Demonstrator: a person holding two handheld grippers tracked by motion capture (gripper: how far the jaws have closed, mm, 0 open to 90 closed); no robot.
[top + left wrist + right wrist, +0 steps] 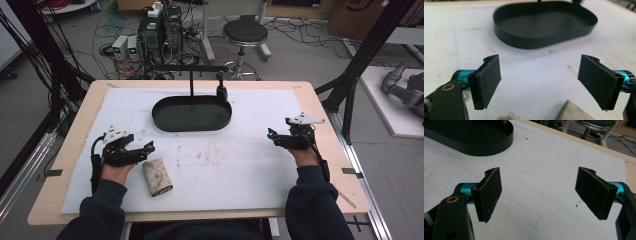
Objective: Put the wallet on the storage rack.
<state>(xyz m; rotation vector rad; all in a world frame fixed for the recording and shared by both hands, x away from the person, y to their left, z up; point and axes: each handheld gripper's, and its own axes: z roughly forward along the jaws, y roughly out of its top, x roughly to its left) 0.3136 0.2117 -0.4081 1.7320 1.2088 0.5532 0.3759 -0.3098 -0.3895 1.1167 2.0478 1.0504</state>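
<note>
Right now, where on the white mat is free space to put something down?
The widest bare patch lies between the black oval tray, the folded beige cloth and the right gripper. It is crowded near the left gripper, beside that cloth.

Black oval tray (192, 114); beige patterned cloth (157, 176); white stained mat (240, 165); black-teal left tool (148, 146).

Right gripper (537, 192) jaws stood wide apart over white mat (536, 220); black oval tray (474, 137) upper left; stool (596, 123) beyond table edge.
</note>
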